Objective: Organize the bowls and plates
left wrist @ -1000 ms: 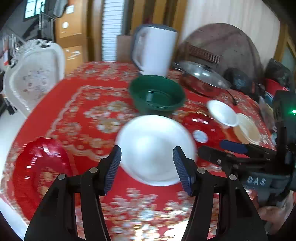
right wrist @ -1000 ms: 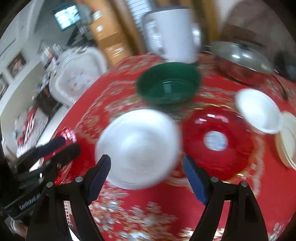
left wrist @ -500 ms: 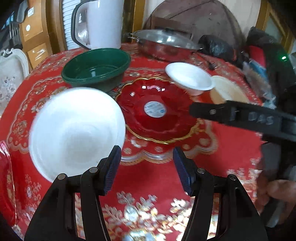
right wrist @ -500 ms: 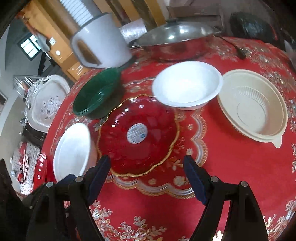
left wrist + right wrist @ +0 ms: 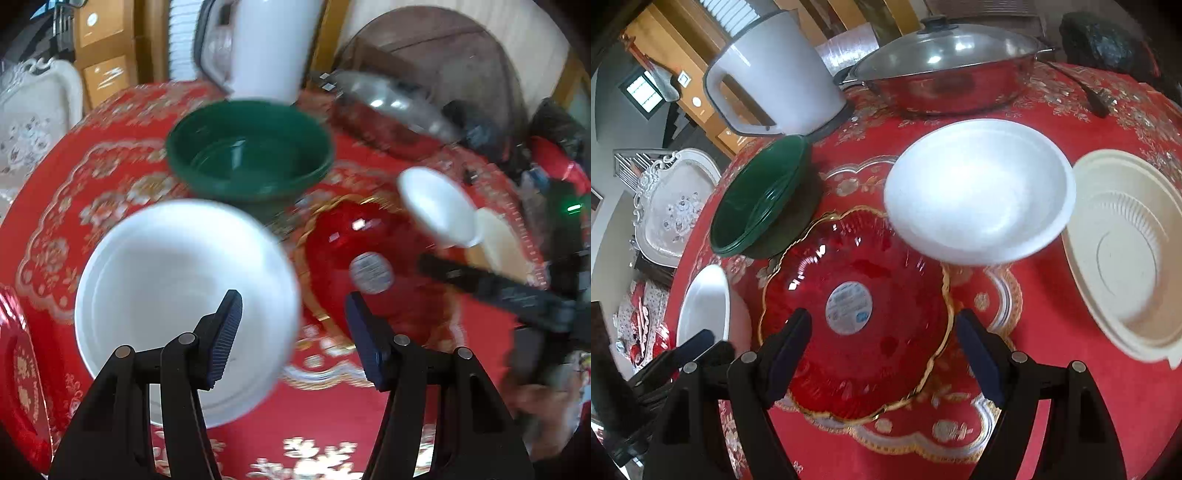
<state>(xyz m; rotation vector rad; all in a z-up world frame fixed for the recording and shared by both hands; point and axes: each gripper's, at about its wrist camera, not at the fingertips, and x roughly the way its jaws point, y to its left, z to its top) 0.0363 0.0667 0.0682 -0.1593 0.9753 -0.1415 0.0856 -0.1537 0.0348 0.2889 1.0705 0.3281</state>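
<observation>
A large white bowl (image 5: 166, 295) sits on the red tablecloth, and its right rim lies between the fingers of my open left gripper (image 5: 292, 306), nothing pressed. Behind it stands a green bowl (image 5: 251, 155). A red glass plate (image 5: 871, 254) with a gold rim and round sticker lies right under my right gripper (image 5: 882, 321), which is open and empty above its near edge. A smaller white bowl (image 5: 979, 192) overlaps the plate's far right edge. A cream plastic bowl (image 5: 1126, 251) lies to the right. The left wrist view is blurred.
A white kettle (image 5: 768, 74) and a lidded steel wok (image 5: 945, 74) stand at the back of the table. Another red plate (image 5: 18, 369) lies at the table's left edge. A white ornate chair (image 5: 672, 210) stands beyond the table. A dark bag (image 5: 1108, 40) sits back right.
My left gripper has swung left, so the large white bowl's rim now lies between its fingers. My right gripper has come lower and closer over the red glass plate. Both stay open.
</observation>
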